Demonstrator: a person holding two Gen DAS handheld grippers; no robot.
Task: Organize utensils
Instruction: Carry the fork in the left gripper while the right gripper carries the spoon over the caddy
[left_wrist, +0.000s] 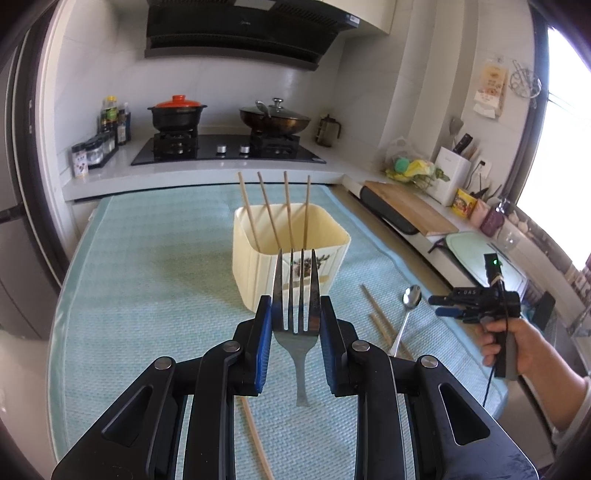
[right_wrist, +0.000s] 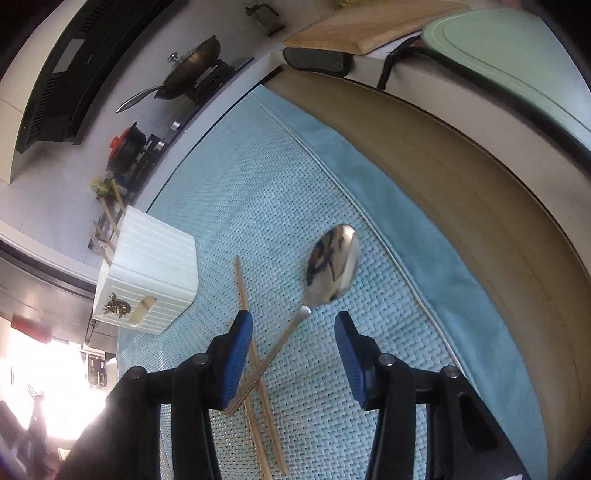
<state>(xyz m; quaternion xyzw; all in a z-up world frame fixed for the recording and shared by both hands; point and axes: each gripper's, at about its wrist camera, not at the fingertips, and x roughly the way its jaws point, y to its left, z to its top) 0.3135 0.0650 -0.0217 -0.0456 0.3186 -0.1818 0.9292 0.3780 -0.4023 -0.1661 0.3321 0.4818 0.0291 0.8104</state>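
Fork (left_wrist: 295, 317): pinched tines-up between pads of left gripper (left_wrist: 295, 314), just short of cream holder (left_wrist: 258, 258).
Spoon (right_wrist: 332, 264): flat on blue mat (right_wrist: 258, 206), handle crossing loose chopsticks (right_wrist: 258, 369).
Right gripper (right_wrist: 293, 332): spread, empty, above spoon neck.
Advice: straddled handle clear of chopsticks before closing.

Left gripper (left_wrist: 295, 314), lower centre of its own view, jaws clamped on a fork (left_wrist: 295, 295). Right gripper (right_wrist: 293, 354), jaws apart and gripping nothing; hand (left_wrist: 513, 347) grips its handle at right edge.
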